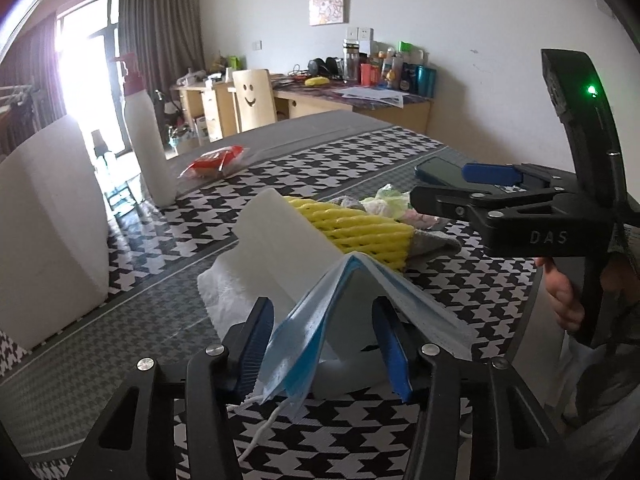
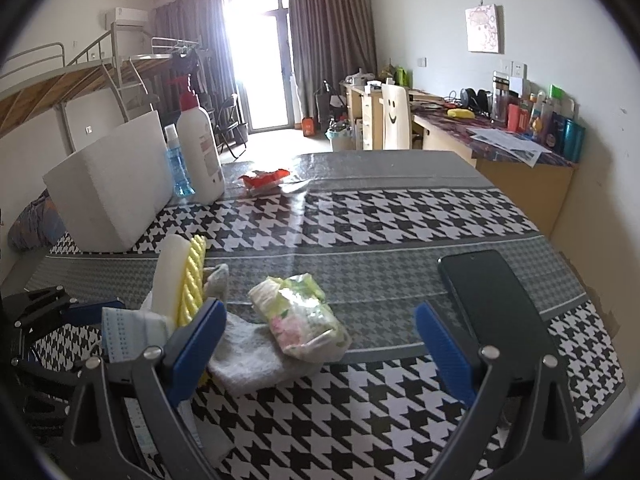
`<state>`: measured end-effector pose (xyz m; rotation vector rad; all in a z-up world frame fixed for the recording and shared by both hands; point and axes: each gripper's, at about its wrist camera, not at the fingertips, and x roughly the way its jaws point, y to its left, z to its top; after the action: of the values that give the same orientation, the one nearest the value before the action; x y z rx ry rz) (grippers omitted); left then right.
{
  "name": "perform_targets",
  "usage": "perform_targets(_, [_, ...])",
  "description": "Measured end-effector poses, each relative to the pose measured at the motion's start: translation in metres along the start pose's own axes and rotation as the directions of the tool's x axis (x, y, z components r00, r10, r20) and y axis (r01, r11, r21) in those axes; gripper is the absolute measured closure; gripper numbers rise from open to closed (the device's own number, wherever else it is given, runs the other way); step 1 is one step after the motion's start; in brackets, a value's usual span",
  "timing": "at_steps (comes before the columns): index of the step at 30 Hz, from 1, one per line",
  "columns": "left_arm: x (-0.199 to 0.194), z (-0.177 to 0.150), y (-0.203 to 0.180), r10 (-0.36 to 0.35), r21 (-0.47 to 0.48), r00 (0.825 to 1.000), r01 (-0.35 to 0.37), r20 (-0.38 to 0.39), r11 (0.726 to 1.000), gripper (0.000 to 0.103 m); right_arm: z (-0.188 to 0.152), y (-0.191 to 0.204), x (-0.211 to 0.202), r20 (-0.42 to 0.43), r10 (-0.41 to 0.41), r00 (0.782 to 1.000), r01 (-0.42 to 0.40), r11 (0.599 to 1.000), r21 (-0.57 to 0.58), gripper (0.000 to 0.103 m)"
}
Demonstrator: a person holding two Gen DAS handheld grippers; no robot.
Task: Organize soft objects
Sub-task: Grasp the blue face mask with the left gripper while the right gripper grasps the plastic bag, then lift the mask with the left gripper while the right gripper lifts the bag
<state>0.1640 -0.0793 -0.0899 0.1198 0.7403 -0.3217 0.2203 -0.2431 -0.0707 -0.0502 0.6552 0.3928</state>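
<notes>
The only writing that reads clearly is "DAS", embossed on the black body of the right gripper (image 1: 486, 184) where the left wrist view catches it from the side beside a lit green lamp; the label on the tall white pump bottle (image 2: 200, 148) is too small to read. Taking the white foam block (image 1: 280, 236) near the table's front edge as the landmark: a yellow foam fruit net (image 1: 360, 228) lies against its right side, a blue surgical mask (image 1: 320, 312) is draped over its near end, and white paper towel (image 1: 224, 300) lies under it. The left gripper (image 1: 326, 344) straddles that near end with its blue pads (image 1: 256, 344) on either side of the mask; the left pad seems to touch the mask's hanging fold, the right pad stands clear, so nothing is clamped. The right gripper (image 2: 320, 348) hangs spread wide and empty over a grey-white cloth (image 2: 252, 360), right of the block, and a crumpled floral tissue pack (image 2: 300, 316) on it. Only the right wrist view shows the small blue-liquid bottle (image 2: 178, 164) beside the pump bottle behind the block, the bunk-bed frame and the air conditioner; the black phone (image 2: 492, 300) lies far right of the block. Only the left wrist view shows the person's hand (image 1: 560, 292) on the right gripper's handle. Both show the large white foam slab (image 2: 112, 188), the red wrapper (image 2: 264, 180) and the houndstooth tablecloth (image 2: 400, 220).
</notes>
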Motion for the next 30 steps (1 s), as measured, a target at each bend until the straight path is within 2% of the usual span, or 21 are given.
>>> perform_targets(3, [0.004, 0.001, 0.0, 0.011, -0.003, 1.0, -0.011, -0.012, 1.0, 0.055, 0.002, -0.002, 0.004, -0.011, 0.007, 1.0, -0.007, 1.0, -0.001, 0.005])
perform_targets(4, [0.005, 0.002, -0.001, 0.012, -0.001, 1.0, -0.012, -0.015, 1.0, 0.059, 0.003, -0.003, 0.006, -0.014, 0.009, 1.0, -0.009, 1.0, -0.003, 0.005])
perform_targets(5, [0.007, 0.002, -0.001, 0.004, 0.0, 1.0, -0.004, -0.022, 1.0, 0.067, 0.003, -0.003, 0.008, -0.017, 0.011, 1.0, -0.011, 1.0, -0.004, 0.005])
perform_targets(10, [0.011, 0.003, 0.002, -0.017, -0.017, 0.999, 0.017, -0.038, 1.0, 0.083, 0.003, -0.004, 0.022, -0.066, 0.021, 0.998, -0.022, 1.0, -0.009, 0.009])
perform_targets(13, [0.012, 0.002, 0.003, -0.033, -0.02, 0.999, 0.032, -0.042, 0.999, 0.088, 0.002, -0.004, 0.03, -0.099, 0.039, 0.994, -0.041, 0.999, -0.012, 0.015])
perform_targets(20, [0.015, 0.002, 0.004, -0.044, -0.026, 0.998, 0.043, -0.046, 0.999, 0.088, -0.004, -0.002, 0.042, -0.162, 0.082, 0.983, -0.082, 0.997, 0.007, 0.033])
perform_targets(22, [0.013, 0.002, 0.004, -0.048, -0.025, 0.998, 0.046, -0.043, 0.999, 0.089, -0.005, -0.003, 0.042, -0.175, 0.095, 0.98, -0.094, 0.995, 0.013, 0.041])
perform_targets(23, [0.013, 0.002, 0.004, -0.047, -0.024, 0.998, 0.046, -0.041, 0.999, 0.091, -0.005, -0.003, 0.042, -0.18, 0.104, 0.978, -0.103, 0.995, 0.019, 0.049])
perform_targets(26, [0.009, 0.001, 0.002, -0.053, -0.019, 0.998, 0.052, -0.033, 0.998, 0.092, -0.005, -0.003, 0.04, -0.175, 0.111, 0.978, -0.109, 0.994, 0.02, 0.058])
perform_targets(30, [0.001, 0.002, -0.001, -0.054, -0.012, 0.998, 0.054, -0.018, 0.998, 0.094, -0.001, -0.001, 0.029, -0.138, 0.117, 0.984, -0.117, 0.993, 0.012, 0.059])
